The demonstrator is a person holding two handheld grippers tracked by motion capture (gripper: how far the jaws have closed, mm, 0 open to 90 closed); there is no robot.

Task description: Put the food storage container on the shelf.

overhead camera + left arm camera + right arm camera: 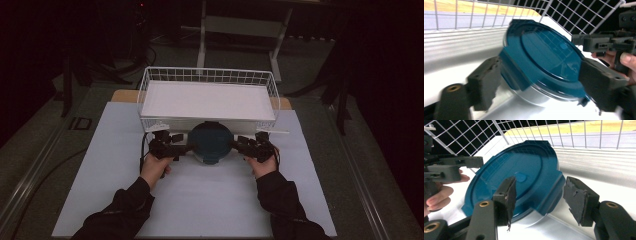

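A round container (210,142) with a teal lid (544,52) and a clear base stands on the white mat, right in front of the wire basket (207,75). My left gripper (184,147) is at its left side. In the left gripper view the gripper (541,75) is open, with the lid's side clasp (511,75) between the jaws. My right gripper (235,145) is at the container's right side. Seen in its own view, the right gripper (540,192) is open around the opposite clasp (551,192), one pad (507,200) over the lid top, the other pad (576,200) standing off.
The white wire basket has a flat white floor (207,100) and sits at the back of the mat (200,200). Bare mat lies toward the person. Dark floor and a metal stand (240,30) lie beyond the table.
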